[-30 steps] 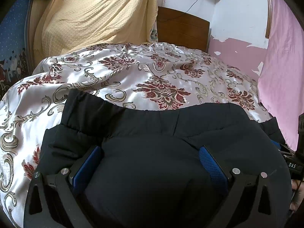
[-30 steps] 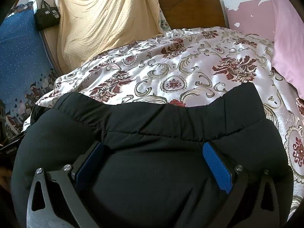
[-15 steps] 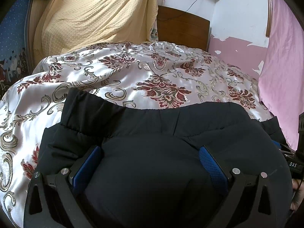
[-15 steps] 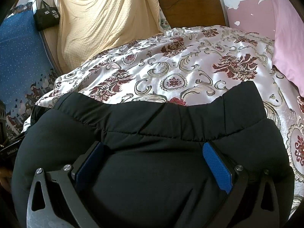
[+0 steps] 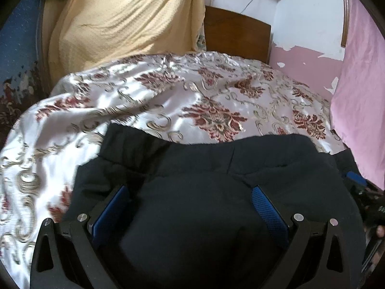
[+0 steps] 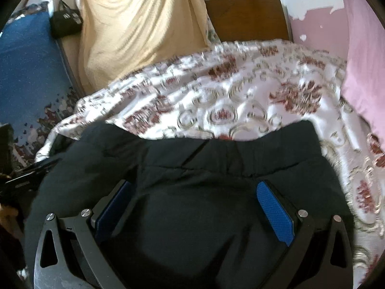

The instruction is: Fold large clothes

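A large black padded garment (image 5: pixel 197 168) lies on the flowered satin bedspread (image 5: pixel 182 96), its stitched hem edge facing the far side. My left gripper (image 5: pixel 190 192) is open, its blue pads (image 5: pixel 267 207) resting wide apart on the garment's bulging fabric. The same garment (image 6: pixel 216 163) fills the lower right wrist view. My right gripper (image 6: pixel 192 190) is open too, with blue pads (image 6: pixel 274 212) spread on the fabric. Neither gripper pinches cloth.
A yellow cloth (image 5: pixel 120 19) hangs behind the bed beside a wooden headboard (image 5: pixel 235 36). A pink curtain (image 5: pixel 361 84) hangs on the right. A blue patterned cloth (image 6: pixel 26 72) and a black bag (image 6: pixel 65 21) are at the left.
Both cameras have risen and tilted; the bedspread looks blurred in the right wrist view. The garment's hem has slid lower in view. Both grippers stay open.
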The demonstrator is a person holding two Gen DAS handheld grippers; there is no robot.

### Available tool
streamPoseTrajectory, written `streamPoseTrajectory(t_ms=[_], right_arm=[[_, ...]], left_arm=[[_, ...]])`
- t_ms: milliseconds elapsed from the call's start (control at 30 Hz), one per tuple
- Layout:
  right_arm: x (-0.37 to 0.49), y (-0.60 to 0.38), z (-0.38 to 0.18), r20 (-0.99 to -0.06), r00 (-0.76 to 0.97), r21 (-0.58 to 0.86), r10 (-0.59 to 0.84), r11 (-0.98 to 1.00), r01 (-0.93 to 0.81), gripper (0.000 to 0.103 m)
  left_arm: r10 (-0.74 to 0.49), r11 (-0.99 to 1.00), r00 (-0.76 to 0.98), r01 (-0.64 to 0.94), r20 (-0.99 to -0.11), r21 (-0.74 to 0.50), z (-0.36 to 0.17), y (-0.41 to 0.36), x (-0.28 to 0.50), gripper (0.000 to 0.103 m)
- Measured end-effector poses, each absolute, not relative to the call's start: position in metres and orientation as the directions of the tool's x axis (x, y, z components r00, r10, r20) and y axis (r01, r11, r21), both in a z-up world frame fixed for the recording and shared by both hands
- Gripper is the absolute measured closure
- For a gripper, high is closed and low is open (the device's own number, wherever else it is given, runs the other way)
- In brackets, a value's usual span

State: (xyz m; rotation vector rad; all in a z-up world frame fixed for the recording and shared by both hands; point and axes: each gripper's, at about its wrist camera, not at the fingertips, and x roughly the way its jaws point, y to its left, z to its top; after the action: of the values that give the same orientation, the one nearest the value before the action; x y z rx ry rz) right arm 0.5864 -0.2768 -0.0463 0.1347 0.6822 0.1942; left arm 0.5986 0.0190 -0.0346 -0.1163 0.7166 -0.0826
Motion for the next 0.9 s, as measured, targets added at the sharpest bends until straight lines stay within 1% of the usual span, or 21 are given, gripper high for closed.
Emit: streamPoseTrajectory(t_ms=[133, 233, 333, 400, 467, 533, 700, 833, 900], right_arm=[[0.565, -0.291, -0.018, -0.608, 0.755, 0.172, 0.245, 0.969, -0.176, 0.001], [0.543, -0.306, -0.004, -0.63, 0.739, 0.134, 0.238, 0.971, -0.198, 0.001], [0.526, -0.321, 0.001, -0.657, 0.722, 0.104, 0.217, 0.975, -0.199, 0.001], [0.515, -0.331, 0.003, -0.671, 0.715, 0.094, 0.197, 0.979, -0.182, 0.001], [0.506, -0.341, 0.002, -0.679, 0.709, 0.105, 0.188, 0.982, -0.159, 0.001], [0.5, -0.351, -0.001, -0.692, 0.699, 0.12, 0.181, 0.983, -0.136, 0.001], [0.494, -0.368, -0.026, -0.746, 0.636, 0.183, 0.197, 0.979, -0.088, 0.001], [0.509, -0.376, -0.046, -0.775, 0.582, 0.234, 0.245, 0.968, -0.097, 0.001], [0.522, -0.38, -0.054, -0.788, 0.538, 0.285, 0.3, 0.952, -0.112, 0.001]], left_arm=[[-0.126, 0.99, 0.759, 0.056, -0.638, -0.129, -0.016, 0.038, 0.578, 0.0], [-0.132, 0.988, 0.738, 0.047, -0.662, -0.145, -0.007, 0.062, 0.564, 0.0], [-0.135, 0.988, 0.707, 0.041, -0.694, -0.15, -0.007, 0.083, 0.549, 0.0], [-0.114, 0.991, 0.697, 0.033, -0.708, -0.128, -0.008, 0.093, 0.537, 0.0], [-0.086, 0.994, 0.693, 0.015, -0.716, -0.105, -0.01, 0.102, 0.525, 0.0], [-0.087, 0.993, 0.679, 0.003, -0.729, -0.116, -0.015, 0.111, 0.516, 0.0], [-0.131, 0.985, 0.613, -0.006, -0.779, -0.17, -0.037, 0.131, 0.51, 0.0], [-0.231, 0.968, 0.579, 0.052, -0.782, -0.247, -0.045, 0.138, 0.521, 0.0], [-0.271, 0.959, 0.562, 0.086, -0.782, -0.271, -0.049, 0.14, 0.527, 0.0]])
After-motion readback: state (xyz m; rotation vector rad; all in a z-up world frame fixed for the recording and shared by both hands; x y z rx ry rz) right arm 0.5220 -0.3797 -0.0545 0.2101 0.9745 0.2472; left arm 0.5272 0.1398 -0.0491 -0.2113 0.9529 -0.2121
